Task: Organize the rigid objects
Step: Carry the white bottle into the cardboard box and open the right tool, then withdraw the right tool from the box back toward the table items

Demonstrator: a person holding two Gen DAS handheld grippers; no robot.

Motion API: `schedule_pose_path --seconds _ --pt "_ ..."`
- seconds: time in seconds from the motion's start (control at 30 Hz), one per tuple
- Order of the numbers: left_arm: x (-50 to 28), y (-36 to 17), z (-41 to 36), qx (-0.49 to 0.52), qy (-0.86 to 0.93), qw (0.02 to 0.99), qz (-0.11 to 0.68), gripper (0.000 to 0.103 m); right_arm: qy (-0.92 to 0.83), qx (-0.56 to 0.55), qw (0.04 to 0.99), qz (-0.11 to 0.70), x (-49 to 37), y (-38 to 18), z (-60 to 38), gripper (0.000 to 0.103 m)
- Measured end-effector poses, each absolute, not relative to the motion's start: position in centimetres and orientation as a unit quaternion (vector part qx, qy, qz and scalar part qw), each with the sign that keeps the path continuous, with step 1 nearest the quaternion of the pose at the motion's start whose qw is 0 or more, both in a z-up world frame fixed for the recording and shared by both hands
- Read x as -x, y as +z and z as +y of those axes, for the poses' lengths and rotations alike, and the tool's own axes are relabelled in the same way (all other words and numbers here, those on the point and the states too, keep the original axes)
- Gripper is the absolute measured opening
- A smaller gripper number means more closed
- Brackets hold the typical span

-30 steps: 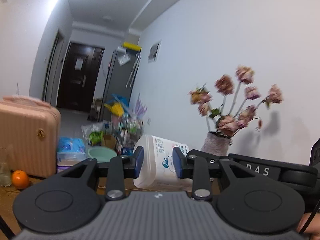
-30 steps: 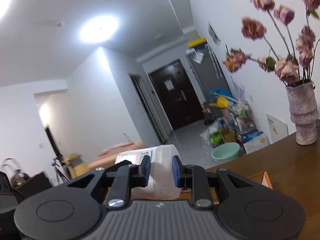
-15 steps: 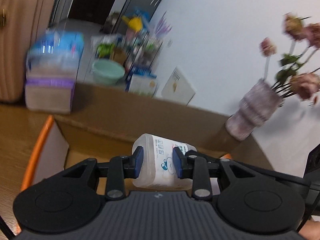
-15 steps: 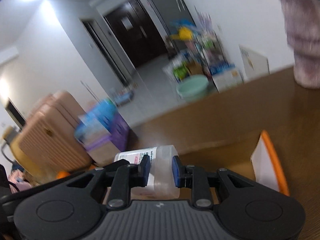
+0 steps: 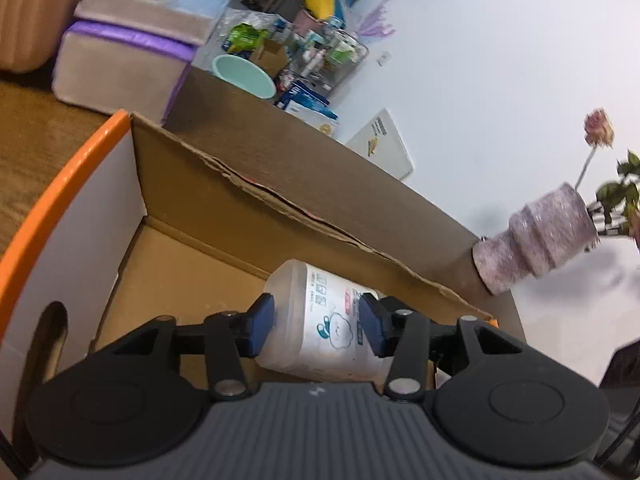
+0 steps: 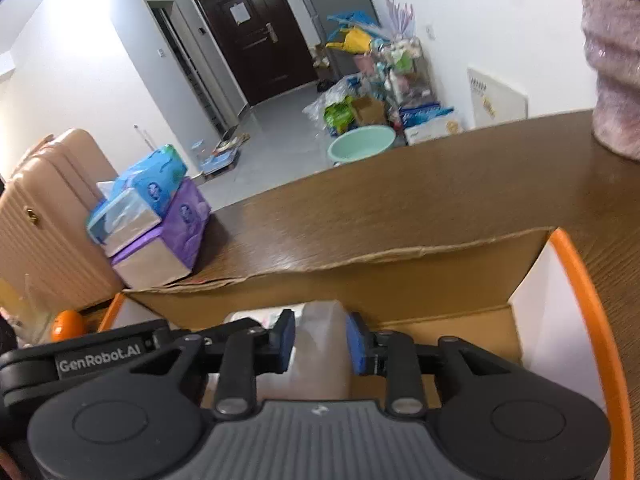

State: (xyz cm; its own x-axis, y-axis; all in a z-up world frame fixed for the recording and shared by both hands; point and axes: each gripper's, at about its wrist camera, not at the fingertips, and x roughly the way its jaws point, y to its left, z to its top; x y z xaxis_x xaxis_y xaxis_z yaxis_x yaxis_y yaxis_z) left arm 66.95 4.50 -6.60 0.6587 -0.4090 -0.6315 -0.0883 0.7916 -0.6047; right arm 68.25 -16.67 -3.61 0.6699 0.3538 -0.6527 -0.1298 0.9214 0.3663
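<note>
A white plastic bottle (image 5: 320,332) with a printed label lies on its side, held by both grippers inside an open cardboard box (image 5: 280,184) with orange-edged flaps. My left gripper (image 5: 316,330) is shut on the bottle's labelled end. My right gripper (image 6: 320,340) is shut on the bottle's other end (image 6: 318,344), low inside the box (image 6: 400,276). The left gripper's body shows at the lower left of the right wrist view. The bottle's underside is hidden.
The box stands on a brown wooden table (image 6: 400,208). Stacked tissue packs (image 6: 156,224) sit on the table to the left, a pink vase (image 5: 536,240) to the right. An orange (image 6: 66,324) and a pink suitcase (image 6: 44,216) are at the far left.
Both grippers have tilted down and lowered the bottle from up in the air into the cardboard box. Both remain shut on it.
</note>
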Motion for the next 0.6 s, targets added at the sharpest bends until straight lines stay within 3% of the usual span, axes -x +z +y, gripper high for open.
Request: schedule_pose_path --seconds 0.03,0.17,0.27,0.37,0.47,0.6 --pt "-66.9 -6.5 4.5 0.306 -0.091 0.858 0.402 0.054 0.130 -0.154 0.900 0.386 -68.3 -3.4 -17.2 0.033" --pt "-65.6 -4.0 3.8 0.262 -0.088 0.881 0.383 0.076 0.116 -0.151 0.899 0.394 -67.2 -2.0 -18.2 0.034" --pt "-63.5 -0.5 3.6 0.233 -0.080 0.899 0.363 0.085 0.111 -0.134 0.908 0.381 -65.1 0.5 -18.9 0.046" --pt "-60.6 2.8 3.2 0.205 -0.057 0.911 0.352 0.088 0.109 -0.113 0.917 0.366 -62.1 3.4 -19.8 0.050" --pt "-57.2 5.8 2.5 0.158 -0.055 0.923 0.346 0.098 0.109 -0.100 0.926 0.347 -58.7 6.2 -20.7 0.058" --pt "-51.6 8.8 1.2 0.057 -0.030 0.949 0.308 0.100 0.118 -0.106 0.933 0.322 -53.6 8.8 -22.7 0.069"
